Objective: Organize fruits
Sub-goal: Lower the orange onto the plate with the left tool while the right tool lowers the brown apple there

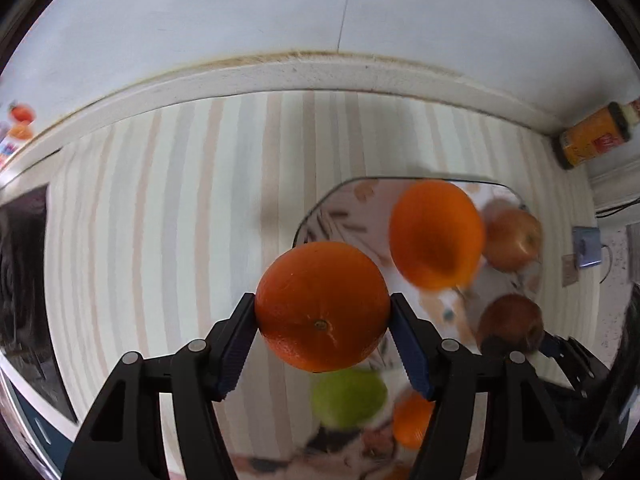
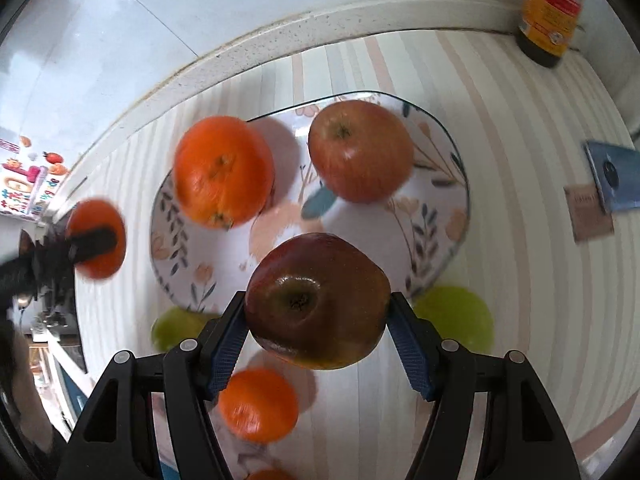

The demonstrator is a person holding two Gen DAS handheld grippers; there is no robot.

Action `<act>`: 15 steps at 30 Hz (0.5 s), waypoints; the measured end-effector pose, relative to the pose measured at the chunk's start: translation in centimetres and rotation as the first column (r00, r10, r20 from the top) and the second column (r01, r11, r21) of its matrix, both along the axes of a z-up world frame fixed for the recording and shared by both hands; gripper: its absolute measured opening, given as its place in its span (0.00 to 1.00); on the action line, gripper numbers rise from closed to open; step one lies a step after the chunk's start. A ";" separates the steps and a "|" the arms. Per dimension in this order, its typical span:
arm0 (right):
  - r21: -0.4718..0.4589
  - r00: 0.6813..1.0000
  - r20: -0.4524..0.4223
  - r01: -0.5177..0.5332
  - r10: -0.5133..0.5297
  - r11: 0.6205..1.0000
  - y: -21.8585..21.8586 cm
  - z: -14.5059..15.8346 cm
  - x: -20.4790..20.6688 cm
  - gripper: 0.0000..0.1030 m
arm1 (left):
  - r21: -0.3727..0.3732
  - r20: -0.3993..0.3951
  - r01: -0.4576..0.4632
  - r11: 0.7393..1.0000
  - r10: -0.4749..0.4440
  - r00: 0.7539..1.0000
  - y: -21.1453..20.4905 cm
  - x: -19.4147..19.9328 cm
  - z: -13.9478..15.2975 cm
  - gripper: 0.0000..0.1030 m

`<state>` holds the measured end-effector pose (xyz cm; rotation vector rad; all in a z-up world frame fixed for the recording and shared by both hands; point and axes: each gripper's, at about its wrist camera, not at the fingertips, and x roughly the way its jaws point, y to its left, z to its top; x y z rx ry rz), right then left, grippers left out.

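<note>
Jaws: left gripper (image 1: 322,307) clamps an orange (image 1: 322,307), right gripper (image 2: 317,301) a dark apple (image 2: 317,301), above the plate (image 2: 440,240).

A tabletop (image 2: 520,128) covered in a cloth of pale vertical stripes in cream, grey and pink meets a speckled white ledge (image 1: 280,76) along its far edge. Above the ledge rises a plain white wall (image 1: 240,8) with a thin seam. Soft daylight reflects off the wall. A dark bottle with an orange label (image 2: 554,4) stands in the corner.
</note>
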<state>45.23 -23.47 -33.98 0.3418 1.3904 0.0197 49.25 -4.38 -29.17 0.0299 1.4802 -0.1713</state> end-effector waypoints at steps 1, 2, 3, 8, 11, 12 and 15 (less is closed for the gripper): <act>-0.004 1.000 -0.005 -0.001 0.001 1.000 0.0 -0.3 0.4 0.69 | 0.003 -0.016 0.013 1.000 -0.013 1.000 -0.2 0.8 -0.7 0.61; -0.001 1.000 -0.004 -0.001 0.001 1.000 0.0 -0.5 0.8 0.69 | 0.008 -0.033 0.026 1.000 -0.025 0.999 -0.3 1.4 -1.2 0.61; -0.002 1.000 -0.004 -0.001 0.001 1.000 -0.2 -0.5 0.9 0.69 | 0.012 -0.048 0.033 0.999 -0.032 0.998 -0.5 2.3 -1.8 0.61; -0.001 1.000 -0.013 -0.009 0.009 1.000 0.5 -1.2 2.0 0.69 | 0.022 -0.077 0.049 0.999 -0.047 0.996 -1.1 3.3 -3.3 0.62; 0.005 1.000 -0.019 0.002 -0.002 1.000 0.3 -1.6 2.4 0.70 | 0.038 -0.074 0.061 0.997 -0.058 0.996 -1.5 3.5 -3.3 0.62; 0.014 1.000 -0.022 0.009 -0.008 1.000 0.0 -1.5 2.2 0.70 | 0.043 -0.079 0.063 0.997 -0.060 0.995 -1.5 3.5 -3.3 0.62; 0.039 0.999 -0.026 0.030 -0.029 0.999 -1.3 -0.7 0.8 0.77 | 0.054 -0.085 0.038 0.998 -0.033 0.996 -1.9 3.8 -3.6 0.62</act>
